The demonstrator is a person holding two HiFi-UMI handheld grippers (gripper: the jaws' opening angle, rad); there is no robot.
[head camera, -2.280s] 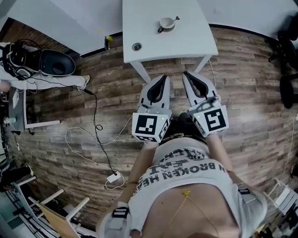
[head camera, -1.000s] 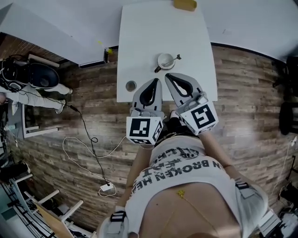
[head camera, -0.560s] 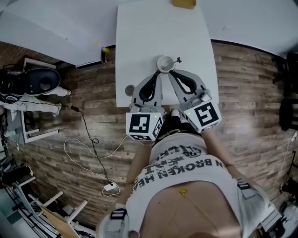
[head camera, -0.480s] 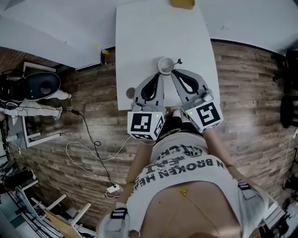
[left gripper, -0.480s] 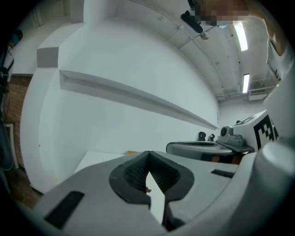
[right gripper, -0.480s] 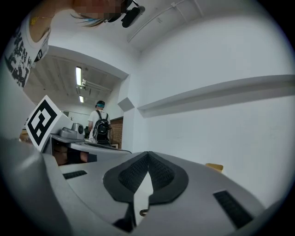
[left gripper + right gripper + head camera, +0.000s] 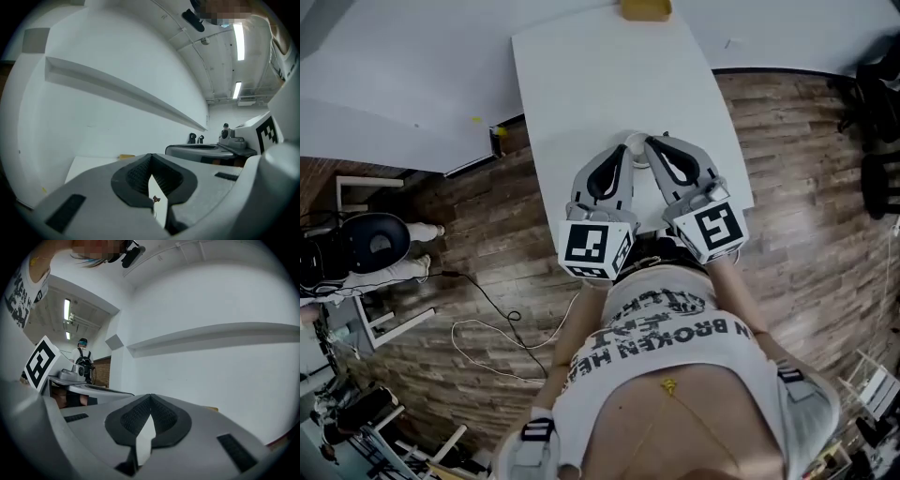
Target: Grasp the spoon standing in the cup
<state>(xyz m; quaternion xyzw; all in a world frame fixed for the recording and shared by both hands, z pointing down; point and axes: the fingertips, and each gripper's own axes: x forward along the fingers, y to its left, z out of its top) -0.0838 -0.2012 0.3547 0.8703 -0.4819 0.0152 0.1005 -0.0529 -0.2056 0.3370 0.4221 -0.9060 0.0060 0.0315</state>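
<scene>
A white table point(image 7: 581, 84) stands in front of me in the head view. Only a sliver of the white cup point(image 7: 636, 141) shows between the tips of my two grippers; the spoon is hidden. My left gripper point(image 7: 622, 150) is shut with nothing in it, its tip just left of the cup. On the cup's right side, my right gripper point(image 7: 652, 142) is also shut and holds nothing. In the left gripper view, the left gripper point(image 7: 151, 159) has its jaws meeting at the tip. The right gripper point(image 7: 150, 399) looks the same in the right gripper view. Neither of these views shows cup or spoon.
A yellow object point(image 7: 645, 9) lies at the table's far edge. White wall panels point(image 7: 403, 66) run to the left of the table. A wooden floor point(image 7: 787, 141) surrounds it, with cables point(image 7: 502, 323) and a dark chair point(image 7: 366, 248) at the left.
Both grippers have moved forward over the table up to the cup, which their tips now mostly cover. The spoon that showed earlier is out of sight.
</scene>
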